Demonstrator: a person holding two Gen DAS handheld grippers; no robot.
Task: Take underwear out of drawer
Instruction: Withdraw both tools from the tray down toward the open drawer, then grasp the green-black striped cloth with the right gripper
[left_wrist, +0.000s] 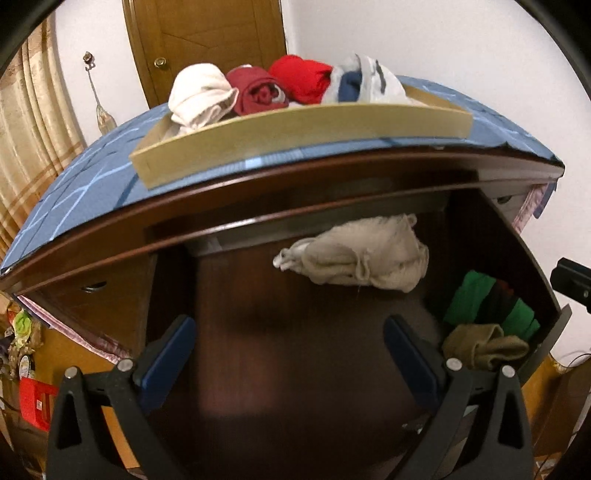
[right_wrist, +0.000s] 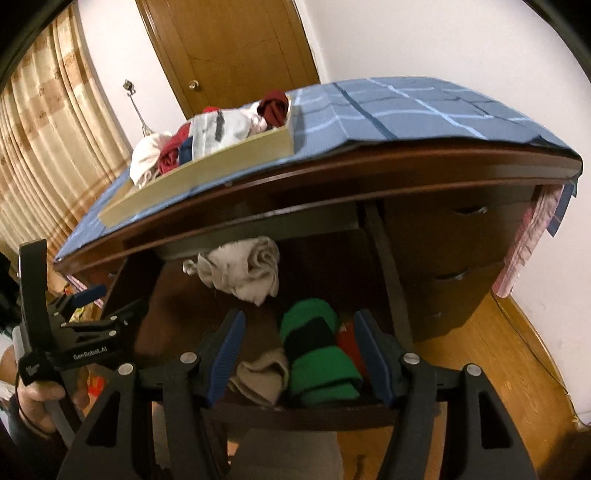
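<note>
Underwear (right_wrist: 321, 354) rolled, green with black band (in drawer (right_wrist: 295, 411))

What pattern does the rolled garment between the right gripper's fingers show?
Green with a black band: the rolled garment, clearest in the right wrist view.

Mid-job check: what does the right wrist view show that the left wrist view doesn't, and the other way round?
Right wrist only: the closed side drawers, the wooden floor, a red item beside the green-and-black roll, and the left tool from outside, held by a hand.

Left wrist only: the drawer's bare floor between the left tool's open jaws, and a red basket.

Both: the open drawer, beige bundle, olive piece, and the tray of rolled clothes on the blue cloth.
</note>
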